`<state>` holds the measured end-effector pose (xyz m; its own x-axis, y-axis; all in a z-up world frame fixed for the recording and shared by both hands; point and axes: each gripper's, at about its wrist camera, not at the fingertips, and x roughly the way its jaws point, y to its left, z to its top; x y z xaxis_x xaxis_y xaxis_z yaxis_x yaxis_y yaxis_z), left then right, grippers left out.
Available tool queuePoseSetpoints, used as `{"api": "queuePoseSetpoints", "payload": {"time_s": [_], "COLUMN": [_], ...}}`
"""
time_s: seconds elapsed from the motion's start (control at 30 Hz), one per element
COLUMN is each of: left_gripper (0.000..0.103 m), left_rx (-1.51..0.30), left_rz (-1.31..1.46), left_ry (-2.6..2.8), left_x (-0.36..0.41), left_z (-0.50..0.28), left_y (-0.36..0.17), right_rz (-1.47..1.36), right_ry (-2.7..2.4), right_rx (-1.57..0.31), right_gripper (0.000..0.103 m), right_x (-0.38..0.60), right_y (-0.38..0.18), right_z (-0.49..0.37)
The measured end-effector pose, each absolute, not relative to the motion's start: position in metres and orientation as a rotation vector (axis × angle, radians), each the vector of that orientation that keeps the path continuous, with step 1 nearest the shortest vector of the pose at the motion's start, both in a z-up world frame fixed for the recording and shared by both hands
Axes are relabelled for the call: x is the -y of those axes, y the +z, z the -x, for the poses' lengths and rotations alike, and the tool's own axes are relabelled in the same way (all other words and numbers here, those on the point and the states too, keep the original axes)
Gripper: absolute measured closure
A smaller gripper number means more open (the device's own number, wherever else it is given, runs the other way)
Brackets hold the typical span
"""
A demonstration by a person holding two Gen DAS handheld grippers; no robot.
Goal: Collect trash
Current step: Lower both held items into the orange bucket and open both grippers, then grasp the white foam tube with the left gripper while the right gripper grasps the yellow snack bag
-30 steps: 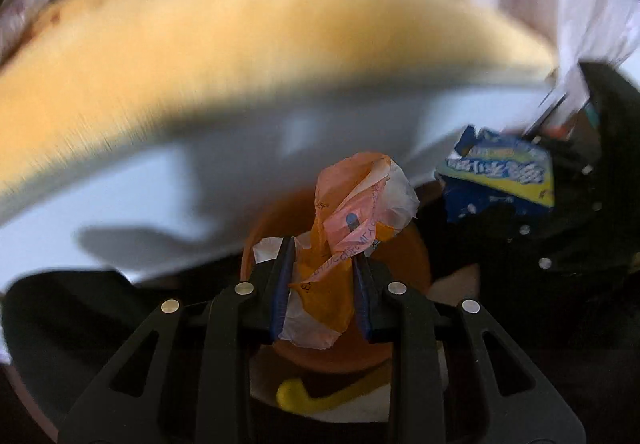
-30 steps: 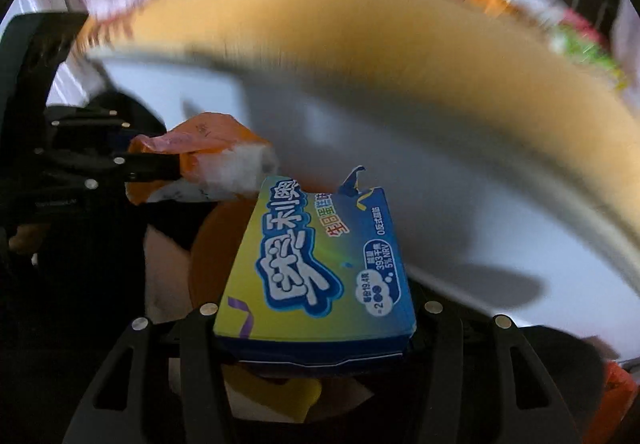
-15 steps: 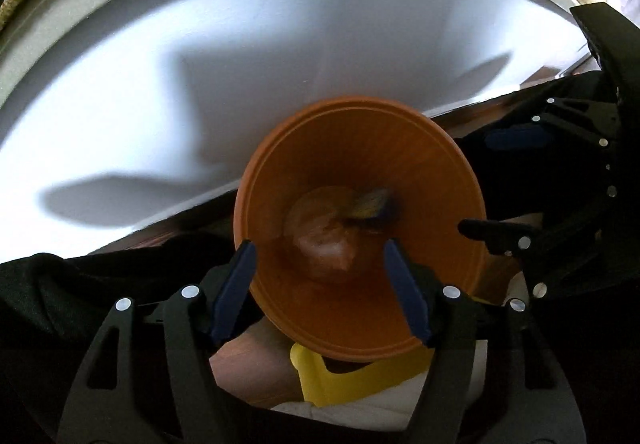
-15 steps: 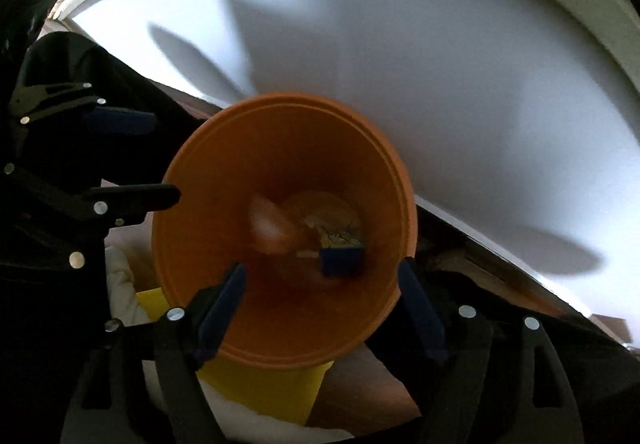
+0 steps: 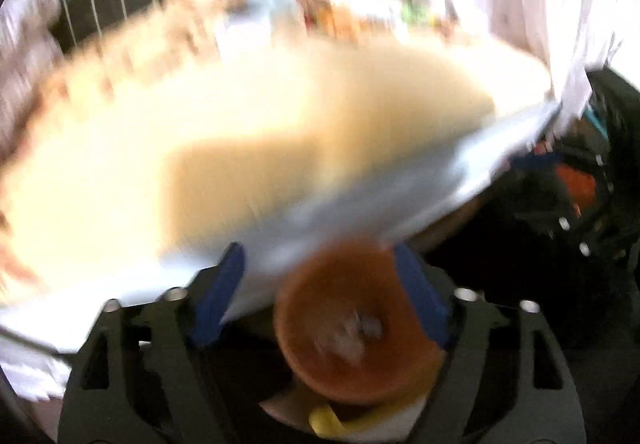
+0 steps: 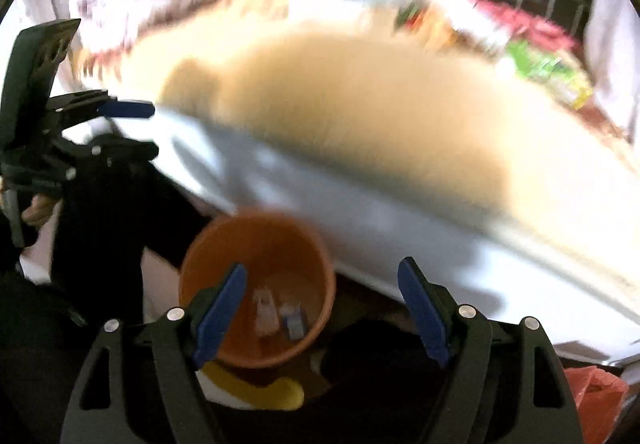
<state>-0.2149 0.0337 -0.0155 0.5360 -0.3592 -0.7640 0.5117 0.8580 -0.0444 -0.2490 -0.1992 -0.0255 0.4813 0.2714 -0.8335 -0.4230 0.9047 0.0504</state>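
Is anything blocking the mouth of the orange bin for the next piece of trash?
Nothing visible: the orange bin is open-topped, with only dropped scraps at its bottom. The right claw is empty and open above it.

A smooth orange plastic bin [image 6: 256, 256] is seen; matt black plastic fingers [image 6: 172, 356] are faced with blue pads [image 6: 220, 308].

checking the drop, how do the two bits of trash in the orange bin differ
In the right wrist view, the pale piece is whitish and taller; the blue piece is darker and smaller. The pale piece sits left, the blue piece right. Both lie at the bottom of the orange bin, free of any fingers; blur hides more.
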Motion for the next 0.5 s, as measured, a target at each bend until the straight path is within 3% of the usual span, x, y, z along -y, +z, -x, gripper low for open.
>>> {"api": "queuePoseSetpoints", "payload": {"time_s": [0.2, 0.3, 0.5], "left_gripper": [0.02, 0.02, 0.02], "left_rx": [-0.706, -0.742, -0.775], "left_rz": [-0.251, -0.25, -0.289], "left_ry": [-0.393, -0.364, -0.366], "left_x": [-0.017, -0.002, 0.022], "left_z": [0.132, 0.077, 0.039], "left_y": [0.036, 0.032, 0.014], "right_rz": [0.063, 0.029, 0.027], "right_ry": [0.387, 0.375, 0.327], "right_rx": [-0.794, -0.746, -0.695], "right_gripper": [0.023, 0.022, 0.021], "right_x": [0.218, 0.226, 0.242], "right_y": [0.027, 0.039, 0.047], "right_z": [0.239, 0.227, 0.175]}}
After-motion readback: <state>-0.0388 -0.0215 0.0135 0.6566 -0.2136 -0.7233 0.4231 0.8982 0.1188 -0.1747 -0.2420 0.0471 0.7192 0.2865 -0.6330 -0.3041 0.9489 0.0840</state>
